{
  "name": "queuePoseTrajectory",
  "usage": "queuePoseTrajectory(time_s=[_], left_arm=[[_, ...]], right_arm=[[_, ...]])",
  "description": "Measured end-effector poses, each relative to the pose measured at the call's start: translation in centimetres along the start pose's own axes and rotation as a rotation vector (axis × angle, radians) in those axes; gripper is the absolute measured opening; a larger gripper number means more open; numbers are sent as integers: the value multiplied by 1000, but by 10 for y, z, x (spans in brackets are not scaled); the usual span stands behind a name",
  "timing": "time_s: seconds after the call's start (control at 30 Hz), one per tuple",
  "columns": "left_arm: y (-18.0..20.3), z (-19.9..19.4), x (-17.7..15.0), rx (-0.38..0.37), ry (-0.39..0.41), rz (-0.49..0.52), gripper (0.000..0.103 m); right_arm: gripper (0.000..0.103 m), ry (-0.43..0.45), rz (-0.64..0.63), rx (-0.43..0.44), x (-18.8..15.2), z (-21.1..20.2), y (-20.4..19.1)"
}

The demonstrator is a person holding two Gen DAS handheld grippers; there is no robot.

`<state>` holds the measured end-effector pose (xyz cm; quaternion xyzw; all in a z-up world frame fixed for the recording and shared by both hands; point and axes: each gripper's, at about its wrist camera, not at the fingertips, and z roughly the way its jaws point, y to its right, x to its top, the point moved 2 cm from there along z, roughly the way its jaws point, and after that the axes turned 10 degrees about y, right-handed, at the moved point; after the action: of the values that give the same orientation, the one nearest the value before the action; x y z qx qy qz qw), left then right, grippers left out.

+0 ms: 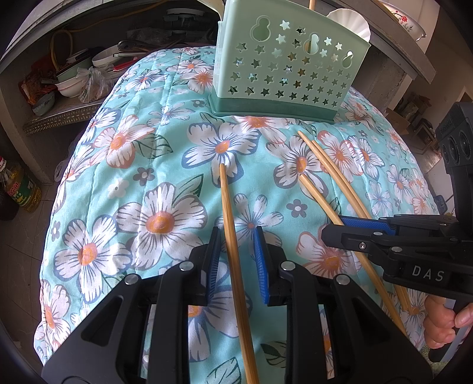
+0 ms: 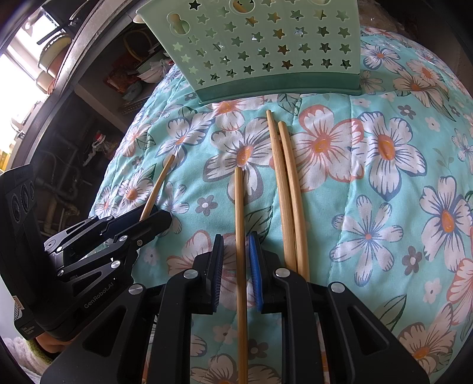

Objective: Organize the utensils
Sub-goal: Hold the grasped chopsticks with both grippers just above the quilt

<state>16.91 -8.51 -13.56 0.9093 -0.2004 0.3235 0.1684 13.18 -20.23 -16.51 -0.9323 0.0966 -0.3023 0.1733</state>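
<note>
Several bamboo chopsticks lie on a turquoise floral cloth [image 1: 142, 153] in front of a pale green star-punched utensil holder [image 1: 280, 68] [image 2: 260, 44]. My left gripper [image 1: 236, 230] [image 2: 161, 214] is open and straddles one chopstick [image 1: 229, 206] [image 2: 156, 186], with a gap on both sides of it. My right gripper [image 2: 236, 237] [image 1: 332, 226] is also open around another chopstick [image 2: 239, 206] [image 1: 313, 192]; its blue pads do not press on it. A pair of chopsticks [image 2: 288, 192] [image 1: 340, 174] lies side by side just right of the right gripper. Both grippers point down at the cloth.
A shelf with stacked bowls [image 1: 74, 79] sits at the far left, an oil bottle [image 1: 20, 189] on the floor below it. White dishes [image 1: 351, 20] stand behind the holder. A person's hand [image 1: 443, 325] grips the right handle. The cloth drops off at its left edge.
</note>
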Motion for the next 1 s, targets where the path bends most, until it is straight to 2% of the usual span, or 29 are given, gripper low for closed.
queuePoseTrajectory(time_s=[0.5, 1.0], left_arm=[[0, 0, 0, -1, 1, -1, 21], [-21, 15, 21, -103, -26, -86, 22]], right_arm=[[18, 0, 0, -1, 0, 0, 0], [22, 19, -75, -45, 13, 8, -9]])
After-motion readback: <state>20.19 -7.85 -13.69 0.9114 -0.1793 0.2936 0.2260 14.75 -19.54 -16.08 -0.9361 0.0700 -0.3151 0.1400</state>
